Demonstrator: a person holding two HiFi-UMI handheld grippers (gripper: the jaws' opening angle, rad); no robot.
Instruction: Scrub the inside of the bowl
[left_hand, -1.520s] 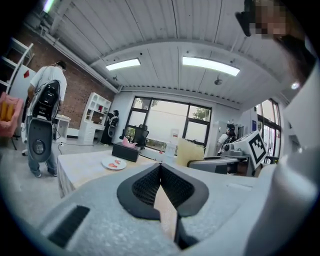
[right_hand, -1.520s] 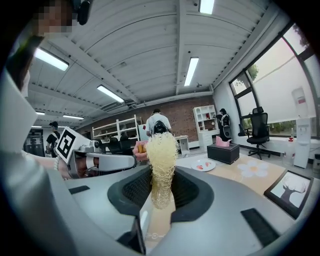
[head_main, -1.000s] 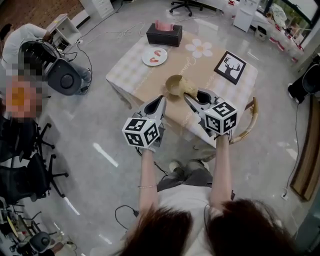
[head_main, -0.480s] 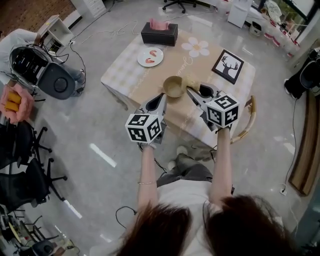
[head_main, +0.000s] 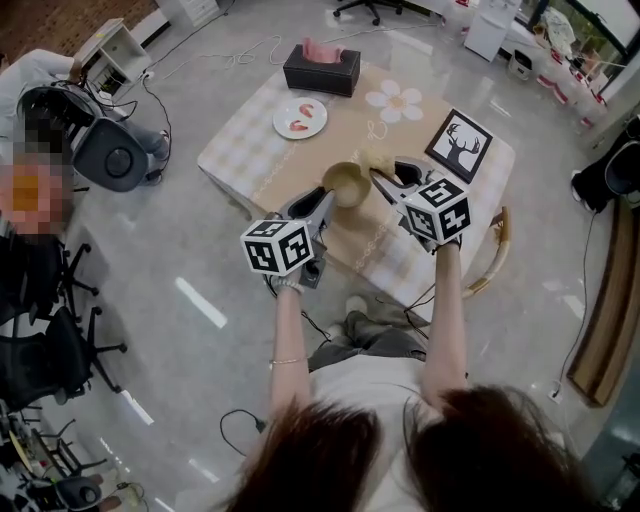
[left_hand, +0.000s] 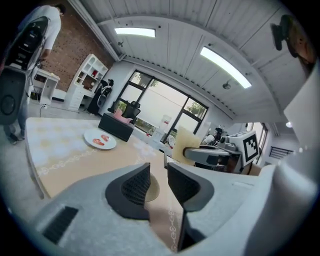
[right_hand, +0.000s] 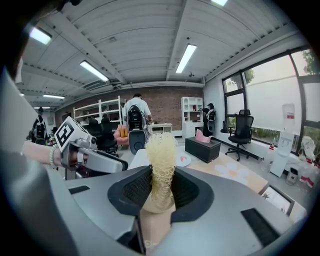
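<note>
1. The left gripper (head_main: 322, 195) hangs over the near edge of the surface (head_main: 262, 150). Its jaws are opening and nothing is pinched between them.
2. The bowl (head_main: 347, 183) stands upright on the surface, just past the left gripper's tips.
3. The right gripper (head_main: 386, 172) is clamped on a pale fibrous scrubber (head_main: 374, 158), held just right of the bowl.
4. A plate (head_main: 300, 117) and a tissue box (head_main: 321, 68) sit farther back.
</note>
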